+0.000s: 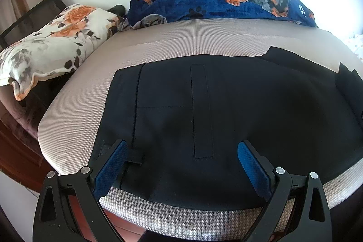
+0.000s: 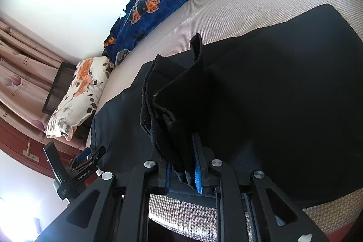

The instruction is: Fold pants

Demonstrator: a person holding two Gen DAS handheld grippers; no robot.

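— Where are the pants (image 1: 226,110)?

— Spread flat on my mattress (image 1: 181,37), long axis running side to side, waistband end toward the flowered pillow (image 1: 52,49). My left gripper (image 1: 182,165) hovers over their near edge, fingers wide apart, gripping nothing.

— And the right?

— My right gripper (image 2: 182,170) is clamped on a bunched fold of the pants, lifted off the rest. A dog-print blanket (image 1: 226,1) lies behind.
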